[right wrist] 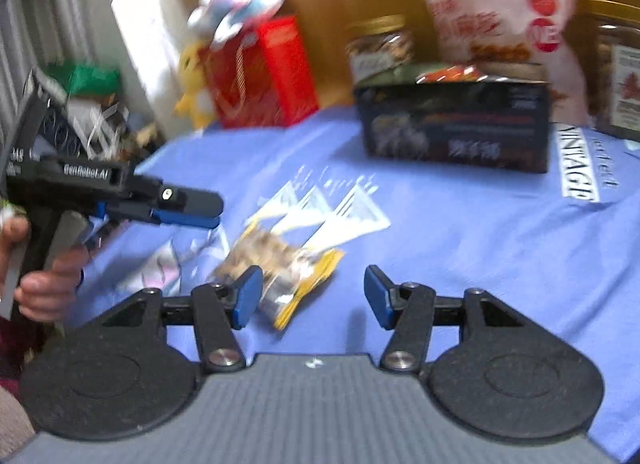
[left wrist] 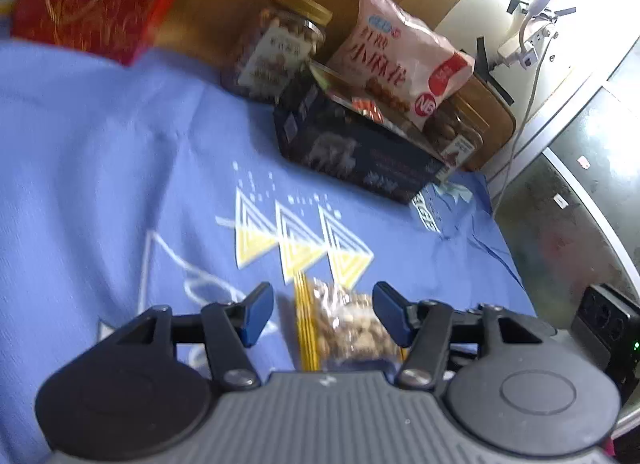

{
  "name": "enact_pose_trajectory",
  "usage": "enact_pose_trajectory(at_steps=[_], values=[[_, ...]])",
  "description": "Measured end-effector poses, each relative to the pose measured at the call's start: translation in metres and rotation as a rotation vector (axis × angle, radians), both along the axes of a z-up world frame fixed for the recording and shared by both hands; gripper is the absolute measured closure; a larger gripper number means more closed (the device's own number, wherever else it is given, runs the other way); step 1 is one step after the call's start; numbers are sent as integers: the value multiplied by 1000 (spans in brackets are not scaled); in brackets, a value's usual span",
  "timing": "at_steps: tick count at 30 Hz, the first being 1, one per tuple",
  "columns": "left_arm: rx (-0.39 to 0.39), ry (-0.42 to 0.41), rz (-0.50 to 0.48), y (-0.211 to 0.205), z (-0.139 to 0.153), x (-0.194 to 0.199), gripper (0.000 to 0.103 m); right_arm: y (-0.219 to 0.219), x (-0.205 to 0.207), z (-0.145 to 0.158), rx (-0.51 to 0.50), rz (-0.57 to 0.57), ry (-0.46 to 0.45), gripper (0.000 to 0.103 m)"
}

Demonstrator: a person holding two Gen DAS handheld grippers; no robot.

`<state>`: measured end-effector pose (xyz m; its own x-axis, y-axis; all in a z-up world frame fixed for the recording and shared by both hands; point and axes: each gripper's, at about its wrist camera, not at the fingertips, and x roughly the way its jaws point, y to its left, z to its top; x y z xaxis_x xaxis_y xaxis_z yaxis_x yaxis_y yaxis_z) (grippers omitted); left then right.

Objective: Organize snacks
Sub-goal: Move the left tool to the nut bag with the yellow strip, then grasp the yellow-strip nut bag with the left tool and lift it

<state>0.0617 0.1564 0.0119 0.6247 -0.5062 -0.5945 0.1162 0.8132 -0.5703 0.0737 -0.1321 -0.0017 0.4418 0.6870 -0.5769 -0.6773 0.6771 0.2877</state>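
We see a small clear packet of nuts (left wrist: 352, 324) lying on the blue cloth (left wrist: 120, 164) over the tabletop, low in the left wrist frame, between the blades of our left tongs (left wrist: 324, 314), which stand apart without pressing it. In the right wrist frame our right tongs (right wrist: 312, 296) are also apart and empty, the packet just beside their left blade. The dark box (right wrist: 456, 124), pink snack bag (right wrist: 500, 12) and jar (right wrist: 380, 48) sit at upper right.
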Motion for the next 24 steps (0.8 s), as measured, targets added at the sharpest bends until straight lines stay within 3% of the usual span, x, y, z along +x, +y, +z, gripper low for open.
enact_pose_trajectory(at_steps=[6, 8, 9, 17, 24], values=[[-64, 33, -54, -14, -20, 1, 49, 32, -1, -4, -155, 97, -53, 40], [-77, 36, -65, -20, -21, 2, 55, 37, -3, -5, -185, 101, -86, 46], [-76, 44, -69, -24, -21, 5, 56, 39, -3, -4, -200, 95, -105, 55], [-56, -47, -109, -42, 18, 23, 58, 13, 7, 24, -100, -14, -203, 58], [-10, -133, -172, -68, 54, 65, 58, -13, 32, 50, -43, -114, -278, 58]])
